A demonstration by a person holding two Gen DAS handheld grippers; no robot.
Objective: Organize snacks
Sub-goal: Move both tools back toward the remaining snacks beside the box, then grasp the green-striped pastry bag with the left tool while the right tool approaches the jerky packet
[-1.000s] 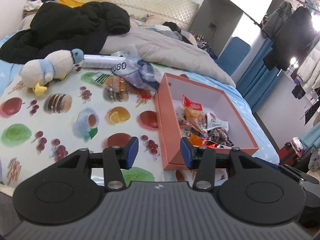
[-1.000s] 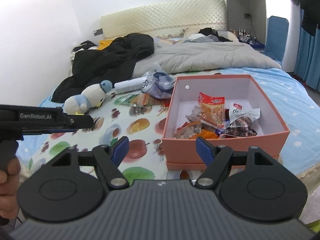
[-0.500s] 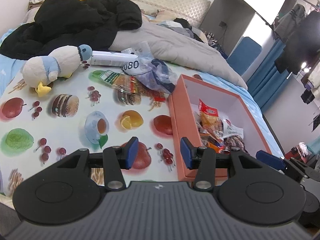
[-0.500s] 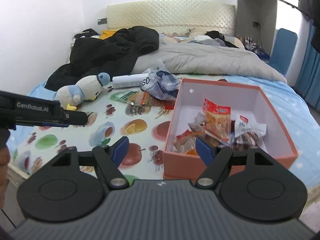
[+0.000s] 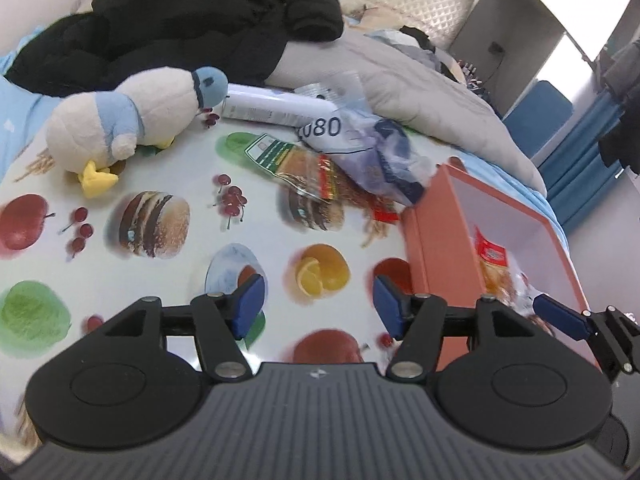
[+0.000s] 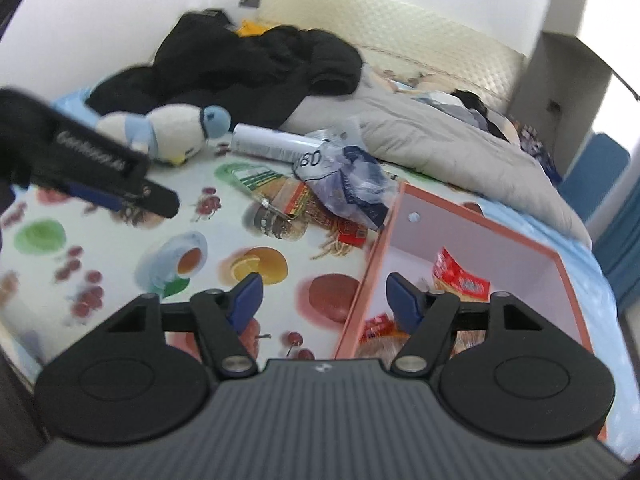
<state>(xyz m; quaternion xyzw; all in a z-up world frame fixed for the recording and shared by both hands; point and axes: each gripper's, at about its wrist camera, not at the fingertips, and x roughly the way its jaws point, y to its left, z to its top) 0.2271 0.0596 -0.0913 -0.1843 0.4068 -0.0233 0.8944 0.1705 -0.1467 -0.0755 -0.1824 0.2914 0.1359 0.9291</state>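
My left hand-held gripper (image 5: 316, 305) has just been opening, empty; the snack packets (image 5: 308, 176) lie well ahead. My right hand-held gripper (image 6: 323, 297) gapes over the box (image 6: 372, 264) wall, closing slightly.

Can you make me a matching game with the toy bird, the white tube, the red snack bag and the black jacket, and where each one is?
Things:
1. plush bird
2. white tube
3. red snack bag
4. black jacket

Places:
A. inside the orange box
B. piled at the far end of the bed
C. lying just right of the bird's head
D. on the fruit-print cloth, left side

Pairs: 1-D, 2-C, 3-A, 4-B
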